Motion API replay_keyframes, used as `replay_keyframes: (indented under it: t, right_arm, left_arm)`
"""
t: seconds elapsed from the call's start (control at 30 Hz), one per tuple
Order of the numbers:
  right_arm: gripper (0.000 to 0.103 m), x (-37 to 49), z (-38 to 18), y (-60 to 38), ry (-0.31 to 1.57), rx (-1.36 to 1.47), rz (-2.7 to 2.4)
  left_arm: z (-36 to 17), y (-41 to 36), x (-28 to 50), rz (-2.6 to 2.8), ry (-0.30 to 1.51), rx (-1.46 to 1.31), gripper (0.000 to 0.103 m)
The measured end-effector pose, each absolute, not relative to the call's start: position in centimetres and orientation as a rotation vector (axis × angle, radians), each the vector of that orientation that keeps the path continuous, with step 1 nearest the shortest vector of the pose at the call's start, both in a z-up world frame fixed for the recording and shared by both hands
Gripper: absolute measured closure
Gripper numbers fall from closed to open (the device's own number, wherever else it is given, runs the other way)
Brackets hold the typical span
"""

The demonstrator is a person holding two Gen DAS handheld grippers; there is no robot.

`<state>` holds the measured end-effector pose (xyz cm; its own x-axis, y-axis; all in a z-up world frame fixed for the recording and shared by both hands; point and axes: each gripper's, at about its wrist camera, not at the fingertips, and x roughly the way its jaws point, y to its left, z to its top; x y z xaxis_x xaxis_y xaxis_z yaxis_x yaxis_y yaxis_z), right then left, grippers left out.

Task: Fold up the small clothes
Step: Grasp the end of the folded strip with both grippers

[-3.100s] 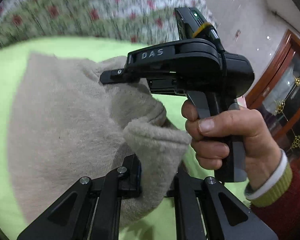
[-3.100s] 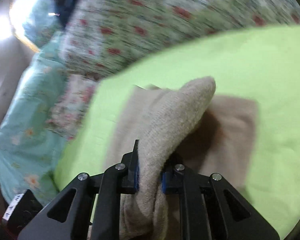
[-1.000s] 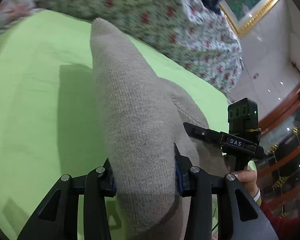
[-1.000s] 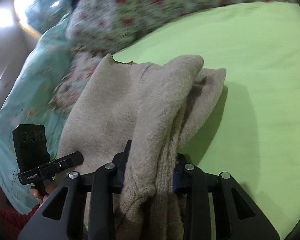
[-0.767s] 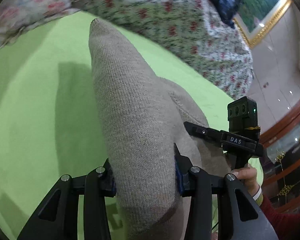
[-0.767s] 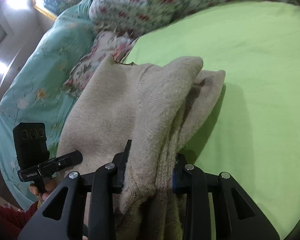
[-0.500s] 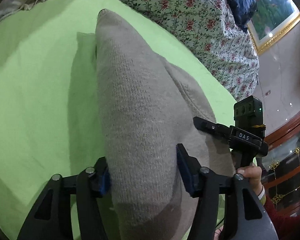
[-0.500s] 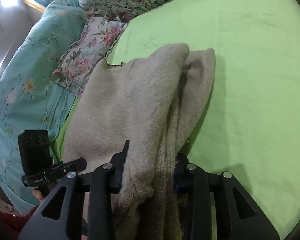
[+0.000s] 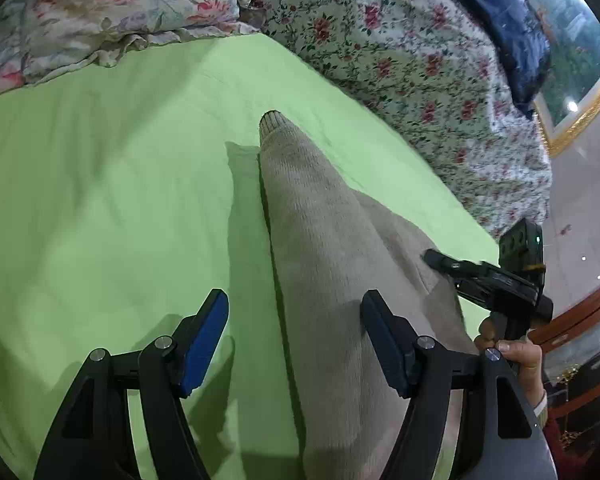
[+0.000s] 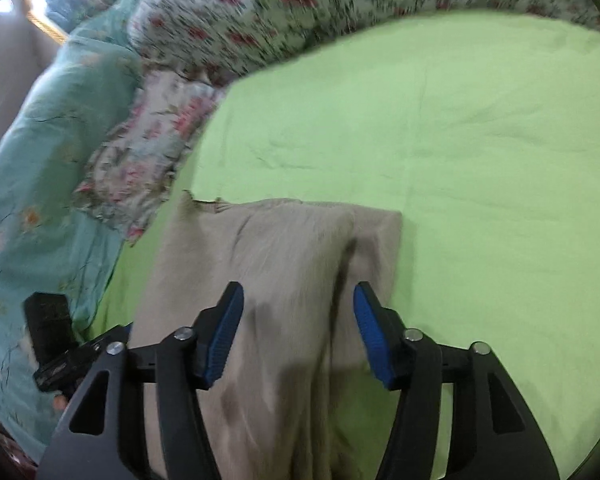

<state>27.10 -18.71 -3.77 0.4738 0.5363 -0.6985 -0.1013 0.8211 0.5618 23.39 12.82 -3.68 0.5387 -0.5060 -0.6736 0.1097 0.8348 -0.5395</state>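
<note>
Left tool (image 9: 294, 338) and right tool (image 10: 296, 334) both gape wide.

**Bright, even light; soft right view**

Both fisheye views are bending at the edges into dark vignetted corners. The lime green bed sheet (image 9: 112, 184) is glowing evenly, and the beige knitted garment (image 9: 320, 248) is casting a soft shadow to its left. Ceiling spots are glaring at the far right of the left view. The right view is smearing with motion blur, especially across the red-flowered floral quilt (image 10: 284, 4).
</note>
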Motion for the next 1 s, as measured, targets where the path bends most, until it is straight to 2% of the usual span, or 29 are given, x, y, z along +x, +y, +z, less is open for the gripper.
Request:
replay_keyframes:
  t: [0.07, 0.17, 0.23, 0.43, 0.53, 0.67, 0.83, 1.0]
  right_arm:
    - [0.094, 27.6, -3.0, -18.5, 0.967, 0.486, 0.406]
    - [0.095, 26.0, 0.6, -20.6, 0.768, 0.539, 0.458]
    - [0.095, 25.2, 1.1, -21.8, 0.730, 0.536, 0.424]
    - [0.095, 26.6, -5.0, -22.2, 0.906, 0.457, 0.271]
    - [0.094, 26.0, -6.5, -22.6, 0.923, 0.483, 0.256]
    - [0.089, 24.5, -4.9, -23.5, 0.909, 0.527, 0.276]
    - [0.087, 18.7, -1.9, -24.2, 0.852, 0.512, 0.318]
    - [0.066, 12.4, -2.4, -24.2, 0.824, 0.540, 0.363]
  left_arm:
    - [-3.4, 11.9, 24.2, -0.361, 0.936, -0.436, 0.035]
    - [-2.9, 10.6, 24.6, -0.316, 0.915, -0.332, 0.036]
    - [-2.8, 9.2, 25.1, -0.299, 0.915, -0.267, 0.035]
    - [-3.2, 5.4, 25.9, -0.218, 0.916, -0.048, 0.036]
    - [-2.6, 5.1, 25.1, -0.209, 0.906, -0.005, 0.036]
    - [-1.1, 6.6, 21.9, -0.230, 0.875, -0.042, 0.036]
    - [-0.1, 9.1, 13.7, -0.274, 0.799, -0.105, 0.033]
    - [-2.8, 9.4, 6.0, -0.285, 0.827, -0.087, 0.033]
